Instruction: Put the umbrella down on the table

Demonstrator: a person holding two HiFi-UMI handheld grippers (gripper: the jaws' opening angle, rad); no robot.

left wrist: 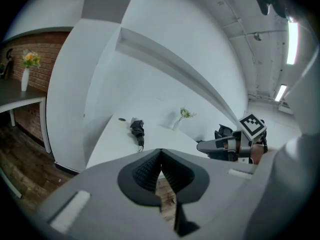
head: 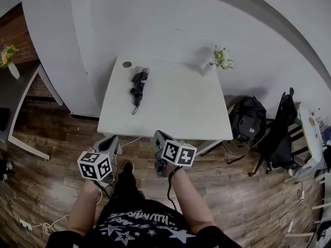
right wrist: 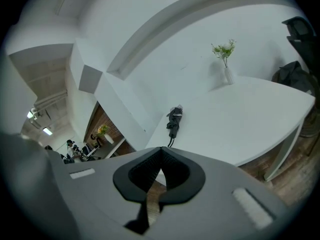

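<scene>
The umbrella [head: 138,86] lies folded flat on the far left of the worktop [head: 176,112], well inside its edges, and with the fingers of our left gripper [left wrist: 160,160] and right gripper [right wrist: 161,156] pressed together, holding nothing, we judge it best left untouched.

left claw [head: 113,139] closed, empty, right claw [head: 157,135] closed, empty, both angled slightly downward

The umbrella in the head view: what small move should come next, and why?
The folded black umbrella already lies flat on the white table, and the left gripper and right gripper are shut and empty, so probably just lower them to rest.
</scene>
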